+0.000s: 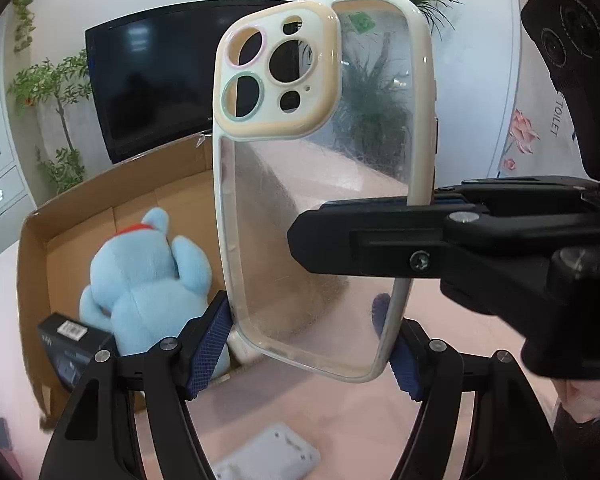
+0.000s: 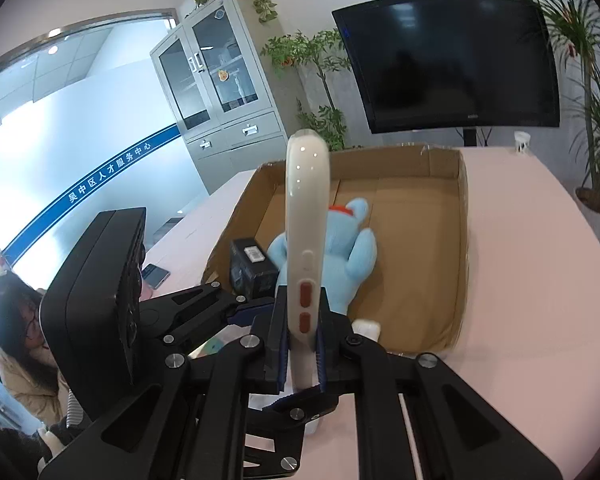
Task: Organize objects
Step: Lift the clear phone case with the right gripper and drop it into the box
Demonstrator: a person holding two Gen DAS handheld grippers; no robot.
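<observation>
Above the pink table (image 2: 520, 260), you hold the phone case (image 1: 320, 200) upright between both tools, short of the cardboard box (image 2: 420, 168), where a blue plush toy (image 2: 340, 248) and a black carton (image 2: 252, 272) already lie. It looks light, thin and springy, with a clear, scuffed back and slick rims, so squeeze across the rims, not the flat panel. Your left gripper (image 1: 312, 348) spans the case's lower end, its ribbed blue pads (image 1: 208, 344) against both side rims at a middling spread. Your right gripper (image 2: 302, 360) is pinched nearly closed on one long edge, reaching in sideways. Both tools angle downward toward the box.
</observation>
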